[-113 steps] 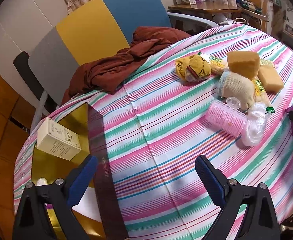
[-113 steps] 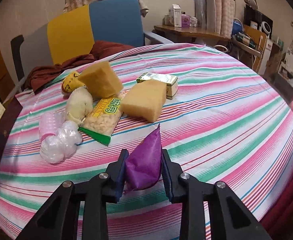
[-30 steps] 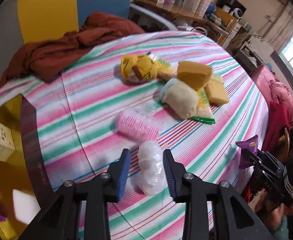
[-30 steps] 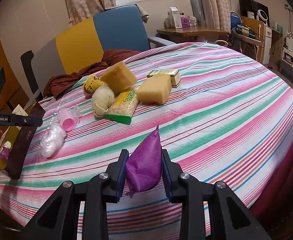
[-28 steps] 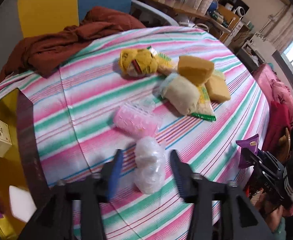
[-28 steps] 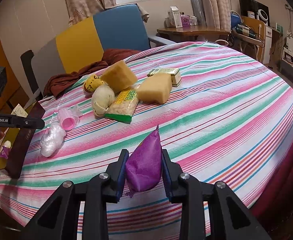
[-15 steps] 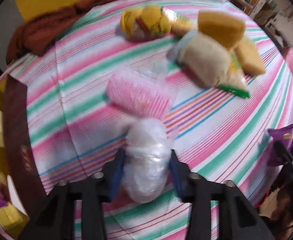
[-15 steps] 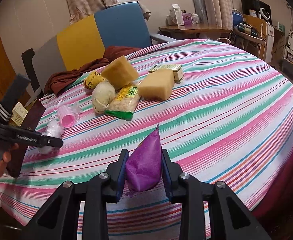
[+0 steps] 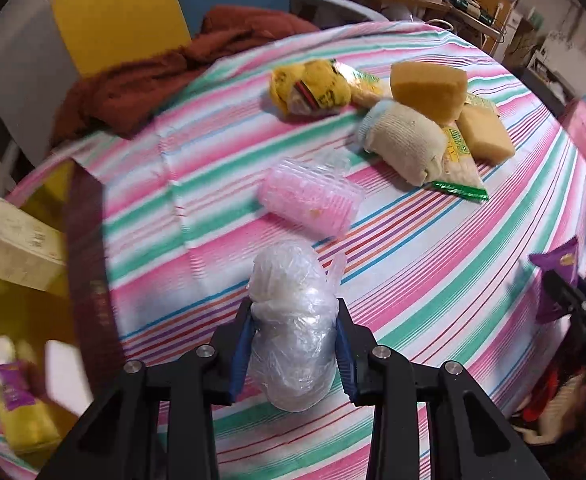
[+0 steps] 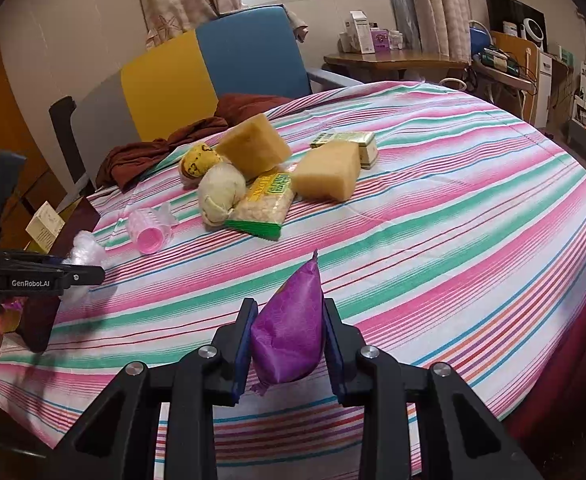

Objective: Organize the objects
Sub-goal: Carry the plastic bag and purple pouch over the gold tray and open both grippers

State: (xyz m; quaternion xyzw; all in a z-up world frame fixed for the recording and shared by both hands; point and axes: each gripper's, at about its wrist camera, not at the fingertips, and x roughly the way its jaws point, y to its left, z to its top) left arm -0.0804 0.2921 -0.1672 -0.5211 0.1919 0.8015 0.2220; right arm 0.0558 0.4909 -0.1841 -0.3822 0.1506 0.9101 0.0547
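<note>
My left gripper (image 9: 295, 336) is shut on a clear plastic bundle (image 9: 293, 320) and holds it just above the striped tablecloth (image 9: 221, 184); the bundle also shows in the right wrist view (image 10: 87, 250). My right gripper (image 10: 287, 336) is shut on a purple pouch (image 10: 289, 332), held above the table's near edge; the pouch also shows at the right of the left wrist view (image 9: 555, 280). On the cloth lie a pink roller case (image 9: 309, 204), a cream sock ball (image 9: 405, 148), a yellow bag (image 9: 313, 88), two sponges (image 9: 427, 84) and a snack packet (image 10: 267, 204).
A yellow box with a dark brown wall (image 9: 87, 248) stands at the table's left edge, holding a cream carton (image 9: 17, 244) and a purple-labelled item (image 9: 11, 388). A brown cloth (image 9: 153, 76) drapes from a chair (image 10: 213, 68). A small green box (image 10: 353, 142) lies behind the sponges.
My left gripper opened, moved forward around the plastic bundle, closed on it and lifted it slightly. My right gripper has kept its hold on the purple pouch and barely moved.
</note>
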